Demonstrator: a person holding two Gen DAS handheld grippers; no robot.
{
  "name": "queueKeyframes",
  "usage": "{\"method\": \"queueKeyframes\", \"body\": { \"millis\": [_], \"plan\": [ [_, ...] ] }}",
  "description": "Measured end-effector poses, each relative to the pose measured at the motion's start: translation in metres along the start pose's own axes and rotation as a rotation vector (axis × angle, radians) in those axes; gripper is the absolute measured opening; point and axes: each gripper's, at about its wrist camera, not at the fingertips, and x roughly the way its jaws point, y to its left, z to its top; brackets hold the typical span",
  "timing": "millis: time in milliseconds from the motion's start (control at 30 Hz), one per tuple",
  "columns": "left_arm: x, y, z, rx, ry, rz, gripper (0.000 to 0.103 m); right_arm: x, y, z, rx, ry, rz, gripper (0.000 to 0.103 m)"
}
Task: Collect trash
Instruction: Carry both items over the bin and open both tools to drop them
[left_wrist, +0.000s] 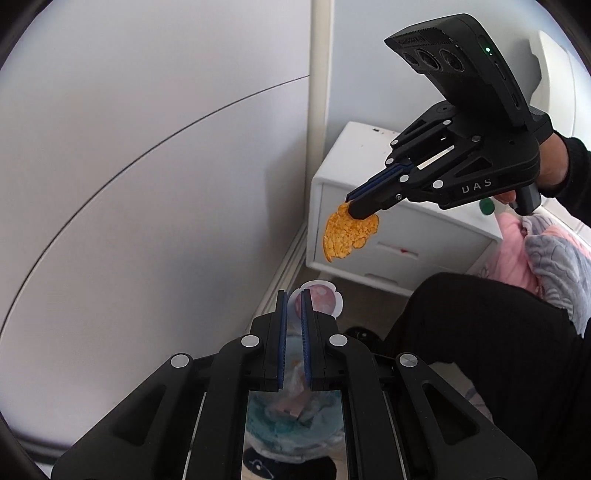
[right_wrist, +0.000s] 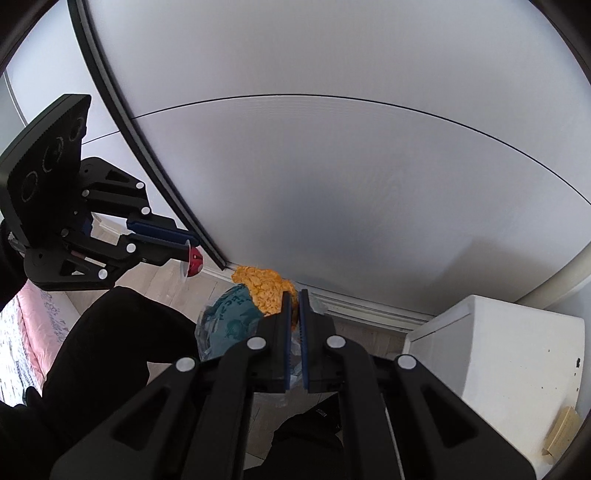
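Here I am angling my left hand-held gripper (left_wrist: 293, 295) downward, clamping a small clear-rimmed cup (left_wrist: 320, 298) over the bag-lined bin (left_wrist: 295, 428) by my knee. Farther out, my right hand-held gripper (left_wrist: 349, 206) is tilting down toward the wall, pinching an orange peel (left_wrist: 345, 234) before the white nightstand (left_wrist: 354, 155).

Two black handheld grippers angle downward side by side. The left gripper (left_wrist: 294, 295), blue-padded fingers (right_wrist: 155, 236) nearly together, pinches a small red-and-clear plastic cup (right_wrist: 192, 257) by its rim. The right gripper (right_wrist: 294, 295), gripped by a black-sleeved hand (left_wrist: 550, 166), clamps an orange crinkled peel (left_wrist: 349, 230) at its tips.
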Motion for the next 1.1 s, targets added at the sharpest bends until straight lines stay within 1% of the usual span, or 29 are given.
{"method": "queueKeyframes", "body": {
  "millis": [100,200,467,567,633,800,933,1100],
  "plan": [
    [0.000,0.006,-0.021,-0.032,0.027,0.018,0.006,0.023,0.014,0.000,-0.009,0.026,0.030,0.006],
    [0.005,0.011,-0.042,-0.072,0.054,0.024,0.006,0.047,0.018,-0.002,-0.011,0.050,0.052,0.006],
    [0.036,0.022,-0.087,-0.178,0.127,0.008,0.006,0.117,0.029,-0.021,0.020,0.139,0.118,0.006],
    [0.052,0.024,-0.099,-0.215,0.159,-0.006,0.006,0.141,0.027,-0.027,0.037,0.172,0.134,0.006],
    [0.065,0.023,-0.106,-0.233,0.191,-0.004,0.006,0.152,0.026,-0.032,0.048,0.184,0.139,0.006],
    [0.099,0.021,-0.121,-0.289,0.241,-0.033,0.006,0.179,0.030,-0.045,0.082,0.217,0.145,0.006],
    [0.125,0.016,-0.131,-0.293,0.286,-0.059,0.006,0.203,0.028,-0.061,0.099,0.258,0.152,0.006],
    [0.151,0.017,-0.146,-0.321,0.338,-0.090,0.006,0.228,0.021,-0.078,0.111,0.303,0.146,0.006]
  ]
}}
